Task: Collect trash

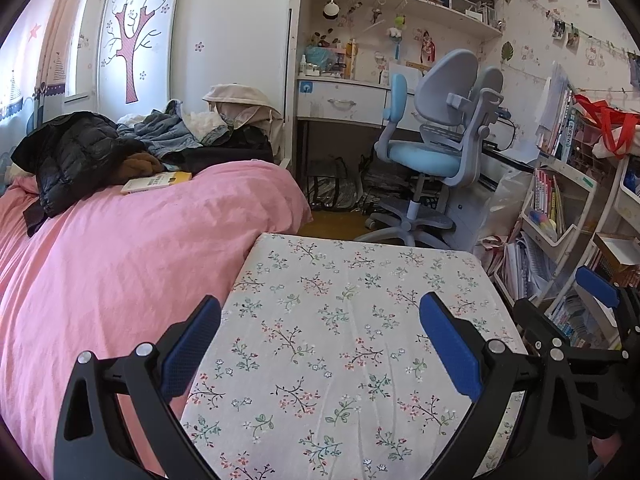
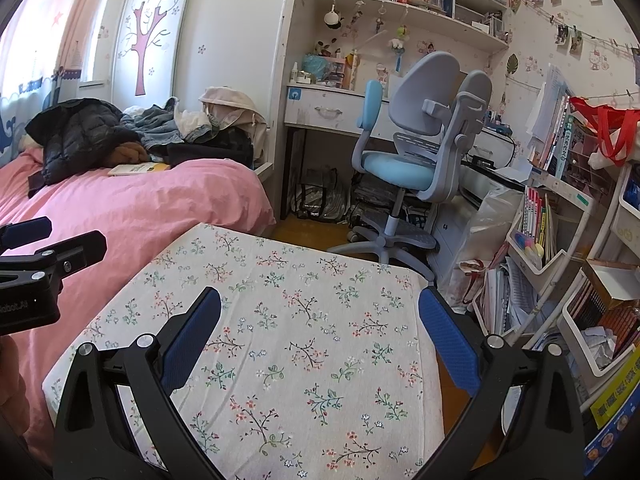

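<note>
hovering over the floral surface [image 1: 340, 320], left tool [image 1: 320, 348] and right tool [image 2: 320, 344] gape empty; no trash visible, so scan before reaching.

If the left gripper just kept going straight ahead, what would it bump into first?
Probably the flowered tabletop: the open left gripper points slightly down over it. Were it to clear the far edge, the blue chair stands beyond; depth is unclear.
</note>
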The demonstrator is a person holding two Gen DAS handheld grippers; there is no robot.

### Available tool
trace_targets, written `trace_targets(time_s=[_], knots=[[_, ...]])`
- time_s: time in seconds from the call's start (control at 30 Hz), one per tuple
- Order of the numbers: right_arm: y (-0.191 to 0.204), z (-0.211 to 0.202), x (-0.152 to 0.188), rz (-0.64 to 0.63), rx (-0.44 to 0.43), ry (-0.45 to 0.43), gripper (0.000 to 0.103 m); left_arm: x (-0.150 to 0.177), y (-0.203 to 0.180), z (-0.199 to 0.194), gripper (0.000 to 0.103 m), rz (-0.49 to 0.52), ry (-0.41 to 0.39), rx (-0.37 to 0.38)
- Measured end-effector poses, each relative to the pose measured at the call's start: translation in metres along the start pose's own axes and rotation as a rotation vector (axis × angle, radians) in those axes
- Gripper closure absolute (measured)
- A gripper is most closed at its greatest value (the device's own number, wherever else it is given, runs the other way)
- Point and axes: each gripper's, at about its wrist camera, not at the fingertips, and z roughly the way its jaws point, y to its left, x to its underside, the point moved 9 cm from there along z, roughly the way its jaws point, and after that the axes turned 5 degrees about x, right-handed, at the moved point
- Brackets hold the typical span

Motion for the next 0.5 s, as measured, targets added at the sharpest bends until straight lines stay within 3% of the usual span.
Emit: trace_targets(time_s=[0.2,0.37,0.5], knots=[[0.0,0.001,0.006,-0.005,0.0,0.007,0.007,0.001,0.009,-0.003,0.008,-0.068,-0.011,0.015],[-0.002,-0.001,0.01,-0.008,0.001,0.009,0.007,-0.002,0.014,-0.006,0.008,-0.043,-0.015,-0.036],[-0.009,-0.006,0.019,-0.011,0.003,0.013,0.007,0.0,0.016,0.0,0.008,-0.038,0.028,-0.048]])
